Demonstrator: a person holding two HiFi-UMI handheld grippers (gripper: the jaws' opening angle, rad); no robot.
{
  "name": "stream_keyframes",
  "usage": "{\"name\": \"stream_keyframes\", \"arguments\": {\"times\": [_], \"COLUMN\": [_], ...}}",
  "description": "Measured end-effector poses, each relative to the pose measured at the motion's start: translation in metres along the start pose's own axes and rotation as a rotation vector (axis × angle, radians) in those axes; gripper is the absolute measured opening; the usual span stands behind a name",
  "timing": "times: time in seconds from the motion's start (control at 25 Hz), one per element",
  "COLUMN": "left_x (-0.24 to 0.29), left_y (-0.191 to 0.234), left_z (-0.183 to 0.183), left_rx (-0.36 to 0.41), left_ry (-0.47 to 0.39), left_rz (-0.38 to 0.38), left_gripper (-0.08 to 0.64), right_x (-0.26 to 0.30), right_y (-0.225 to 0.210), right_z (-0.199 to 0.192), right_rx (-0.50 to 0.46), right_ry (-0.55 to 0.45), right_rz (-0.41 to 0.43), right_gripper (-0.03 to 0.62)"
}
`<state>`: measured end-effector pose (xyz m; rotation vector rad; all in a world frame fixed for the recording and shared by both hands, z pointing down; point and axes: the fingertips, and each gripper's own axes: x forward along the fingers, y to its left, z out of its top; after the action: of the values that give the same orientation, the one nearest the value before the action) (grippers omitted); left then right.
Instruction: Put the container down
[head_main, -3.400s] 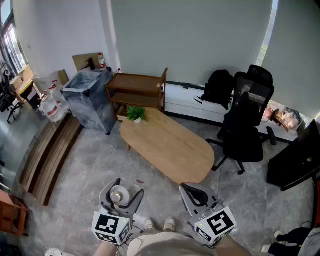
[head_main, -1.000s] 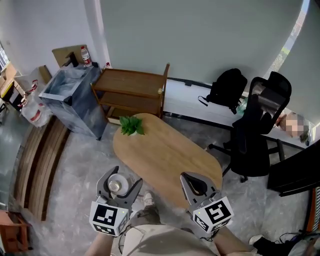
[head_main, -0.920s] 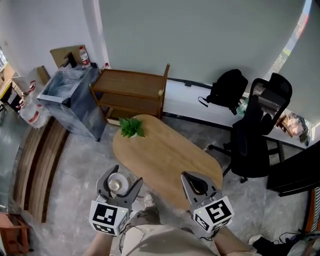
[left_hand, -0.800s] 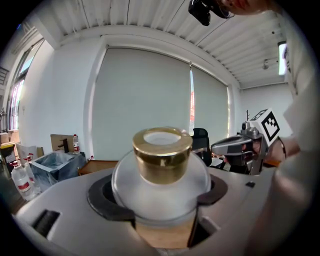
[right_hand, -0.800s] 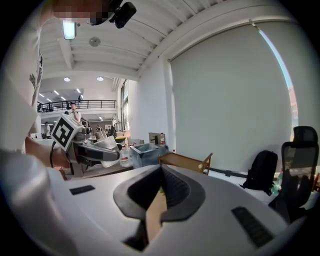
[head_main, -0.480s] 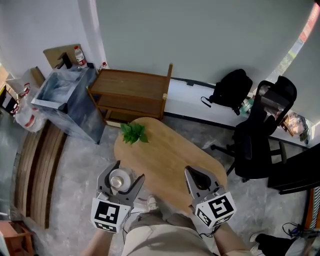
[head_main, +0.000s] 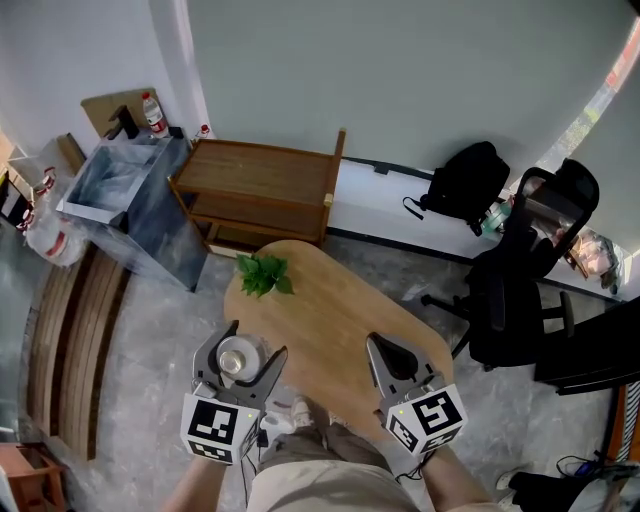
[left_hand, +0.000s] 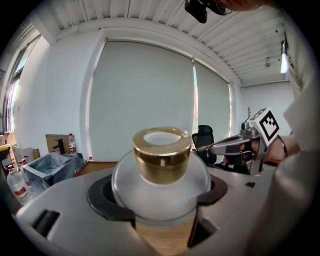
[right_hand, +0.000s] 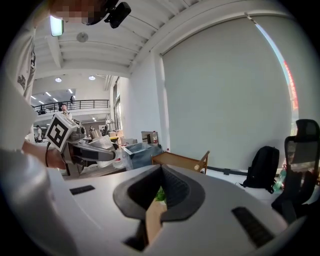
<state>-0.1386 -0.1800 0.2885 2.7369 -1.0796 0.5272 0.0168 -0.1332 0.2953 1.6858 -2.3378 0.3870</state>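
Observation:
My left gripper (head_main: 239, 360) is shut on a small round frosted-glass container (head_main: 238, 357) with a gold cap; in the left gripper view the container (left_hand: 161, 175) fills the space between the jaws, upright, cap up. It hangs just off the near left edge of an oval wooden table (head_main: 325, 315). My right gripper (head_main: 393, 363) is shut with nothing in it, over the table's near end; in the right gripper view (right_hand: 160, 197) its dark pads meet tip to tip.
A small green potted plant (head_main: 262, 274) stands at the table's far left end. Behind it is a wooden shelf unit (head_main: 260, 195), with a lined grey bin (head_main: 125, 205) to its left. A black office chair (head_main: 525, 300) and a black backpack (head_main: 468, 190) stand at the right.
The view has drawn closer to the table over the last seconds. Both grippers now reach its near end. The left still holds the container; the right stays shut.

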Motion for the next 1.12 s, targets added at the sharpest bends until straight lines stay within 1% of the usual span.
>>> {"name": "stream_keyframes", "arguments": {"times": [0.12, 0.28, 0.36, 0.6, 0.72, 0.84, 1.12], "left_x": [0.028, 0.08, 0.11, 0.193, 0.234, 0.273, 0.355], "left_y": [0.004, 0.013, 0.018, 0.036, 0.046, 0.051, 0.063], "left_z": [0.002, 0.0, -0.004, -0.023, -0.045, -0.075, -0.17], "left_rx": [-0.003, -0.016, -0.025, -0.006, -0.022, -0.015, -0.022], "left_ry": [-0.007, -0.023, -0.034, -0.069, -0.069, -0.064, -0.007], "left_rz": [0.001, 0.014, 0.018, 0.026, 0.032, 0.029, 0.034], "left_gripper": [0.336, 0.336, 0.336, 0.336, 0.336, 0.336, 0.336], "right_x": [0.014, 0.043, 0.062, 0.124, 0.155, 0.184, 0.244], "right_y": [-0.014, -0.041, -0.056, -0.093, -0.111, -0.126, -0.159], "right_z": [-0.002, -0.009, -0.012, -0.038, -0.056, -0.083, -0.154], "right_rx": [-0.009, -0.024, -0.025, 0.003, 0.028, 0.054, 0.086], "right_ry": [0.004, -0.004, -0.007, -0.01, -0.02, -0.034, -0.02], "right_rz": [0.002, 0.005, 0.001, 0.011, 0.015, 0.022, -0.004], "right_gripper": [-0.005, -0.004, -0.005, -0.005, -0.005, -0.005, -0.004]}}
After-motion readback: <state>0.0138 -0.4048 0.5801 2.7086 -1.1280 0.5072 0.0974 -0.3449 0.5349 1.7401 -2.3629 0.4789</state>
